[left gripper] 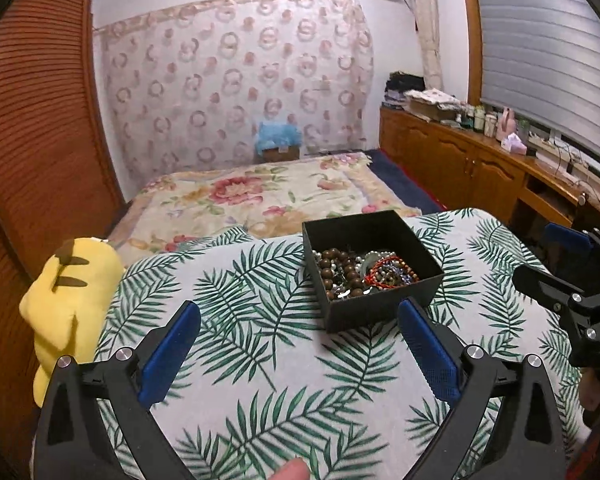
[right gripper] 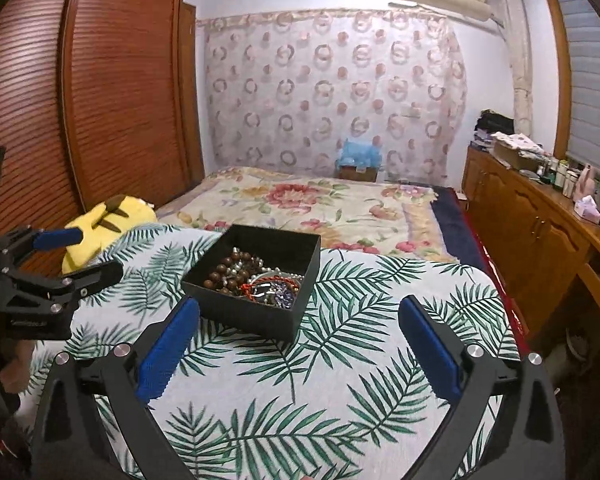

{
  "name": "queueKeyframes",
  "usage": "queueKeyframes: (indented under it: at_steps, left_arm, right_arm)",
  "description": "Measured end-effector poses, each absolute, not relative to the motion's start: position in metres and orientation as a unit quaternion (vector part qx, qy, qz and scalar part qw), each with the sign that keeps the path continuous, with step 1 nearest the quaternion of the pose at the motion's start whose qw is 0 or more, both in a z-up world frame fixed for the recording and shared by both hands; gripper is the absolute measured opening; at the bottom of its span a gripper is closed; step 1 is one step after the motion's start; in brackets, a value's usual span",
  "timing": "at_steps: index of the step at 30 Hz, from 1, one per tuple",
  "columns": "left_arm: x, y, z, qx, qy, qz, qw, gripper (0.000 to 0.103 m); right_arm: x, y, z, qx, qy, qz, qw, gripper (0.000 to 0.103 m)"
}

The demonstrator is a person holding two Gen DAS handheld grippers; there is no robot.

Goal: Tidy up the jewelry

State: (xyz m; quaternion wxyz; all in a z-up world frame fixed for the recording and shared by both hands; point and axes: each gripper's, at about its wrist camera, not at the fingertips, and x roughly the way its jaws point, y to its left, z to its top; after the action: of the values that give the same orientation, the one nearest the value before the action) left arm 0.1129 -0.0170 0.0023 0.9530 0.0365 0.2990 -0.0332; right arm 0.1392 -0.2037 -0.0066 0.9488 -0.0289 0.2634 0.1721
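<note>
Two grippers hover over the leaf-print cloth (left gripper: 260, 360), and we place everything against the black box (left gripper: 374, 268) standing on it. Left of the box, at the cloth's edge, lies a yellow plush toy (left gripper: 70, 296). Our left gripper (left gripper: 300, 344) sits on the near side of the box with its blue pads spread wide and nothing between them, its right pad just beside the box's near corner. Inside the box the jewelry lies tangled: a strand of brown wooden beads (left gripper: 338, 268) to the left, a red-corded bracelet (left gripper: 388, 270) to the right, small pale beads between. We judge these pieces light, limp and quick to snag one another, so we would pinch a single strand where it rides highest and lift slowly; the smooth round beads may slip, so the cord between beads looks the better hold. Right of the box, our right gripper (right gripper: 300, 344) also stands wide and empty. We can read no brand, label or writing anywhere.
</note>
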Motion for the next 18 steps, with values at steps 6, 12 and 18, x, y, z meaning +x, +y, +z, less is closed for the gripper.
queueKeyframes:
  at_steps: [6, 12, 18]
  left_arm:
    - [0.086, -0.016, 0.009, 0.031, 0.286, -0.028, 0.957, 0.095]
    - [0.072, -0.015, 0.012, 0.027, 0.275, -0.018, 0.961, 0.095]
    - [0.066, -0.014, 0.014, 0.026, 0.270, -0.022, 0.962, 0.095]
  right_arm:
    - [0.114, -0.208, 0.002, -0.009, 0.244, 0.158, 0.957, 0.100]
    - [0.097, -0.208, 0.007, -0.005, 0.229, 0.149, 0.962, 0.100]
    - [0.088, -0.210, 0.008, -0.003, 0.221, 0.146, 0.964, 0.100]
